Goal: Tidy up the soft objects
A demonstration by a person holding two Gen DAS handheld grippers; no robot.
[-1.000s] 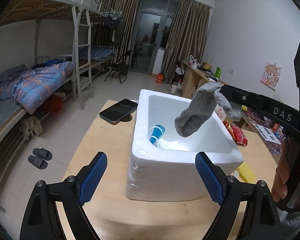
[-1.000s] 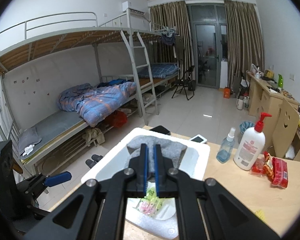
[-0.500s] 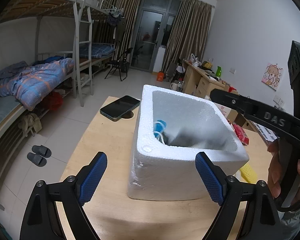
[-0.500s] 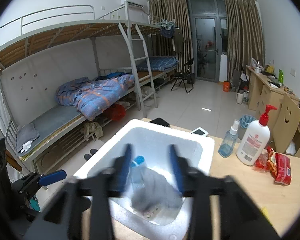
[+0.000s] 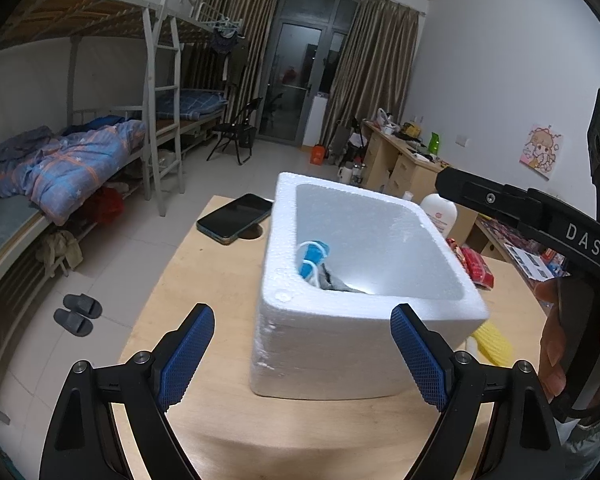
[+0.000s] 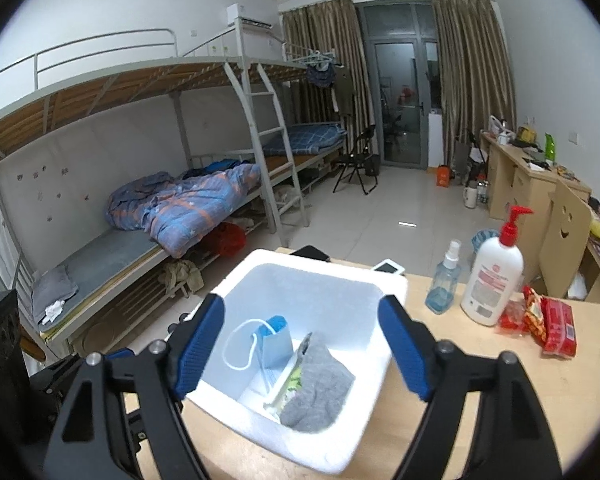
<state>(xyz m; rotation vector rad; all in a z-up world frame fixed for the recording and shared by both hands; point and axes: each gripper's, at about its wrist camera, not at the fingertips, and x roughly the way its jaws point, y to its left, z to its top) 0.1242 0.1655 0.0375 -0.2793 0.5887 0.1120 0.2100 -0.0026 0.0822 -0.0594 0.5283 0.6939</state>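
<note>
A white foam box stands on the wooden table. A grey sock lies inside it beside a blue face mask and a small packet; the left wrist view shows only the sock's edge and the mask. My right gripper is open and empty above the box; its body shows at the right of the left wrist view. My left gripper is open and empty, in front of the box's near wall.
A black phone lies on the table's far left. A lotion pump bottle, a small spray bottle and red snack packets stand right of the box. A yellow item lies behind the box's right corner.
My right gripper held the grey sock over the box, then opened; the sock dropped into the box. The left gripper stayed open and still.
</note>
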